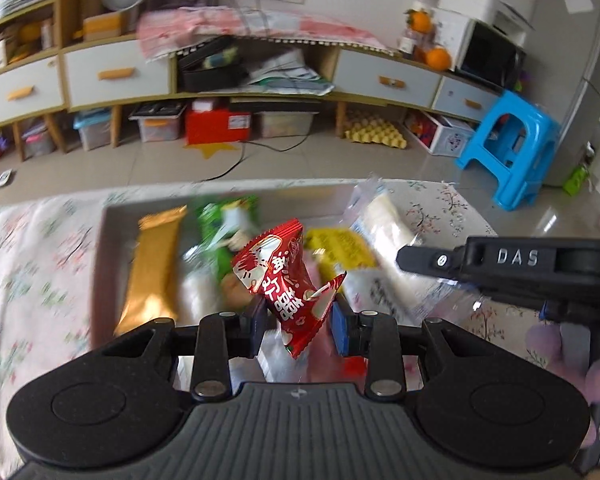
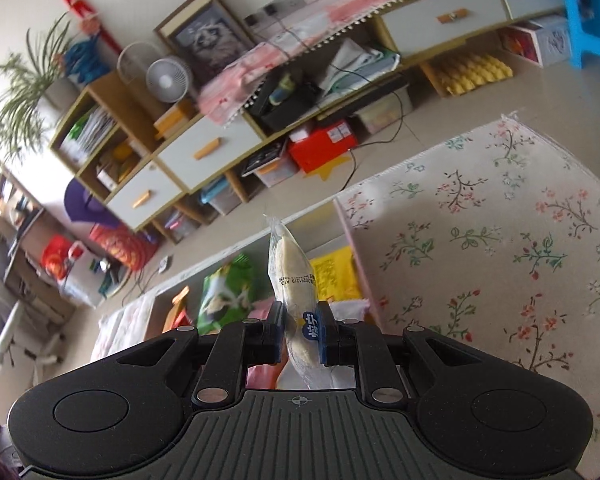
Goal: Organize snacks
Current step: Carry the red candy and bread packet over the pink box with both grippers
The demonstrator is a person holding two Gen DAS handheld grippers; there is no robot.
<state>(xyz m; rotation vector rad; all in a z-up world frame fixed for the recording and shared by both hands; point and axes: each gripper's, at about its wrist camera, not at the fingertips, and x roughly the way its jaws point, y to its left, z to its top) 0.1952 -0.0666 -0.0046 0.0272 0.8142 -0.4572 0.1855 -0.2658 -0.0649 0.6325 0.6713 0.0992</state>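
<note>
Left claw [image 1: 298,314]: you grip one red snack packet [image 1: 284,276], pads pressed on it, held over the box [image 1: 112,216].
Right claw [image 2: 300,330]: you have it clamped tight on one clear-wrapped pale bun [image 2: 290,264], upright.
Box: on the flowered surface [image 2: 480,240]; inside, one gold bar [image 1: 154,268], one green bag [image 2: 228,292], one yellow packet [image 2: 334,272].

glossy red foil snack packet [image 1: 288,280], clear shiny plastic bread wrapper [image 2: 290,276], matt floral cloth table cover [image 2: 500,240], glossy blue plastic stool [image 1: 508,148] right of frame, shiny tiled floor [image 1: 300,160]
</note>
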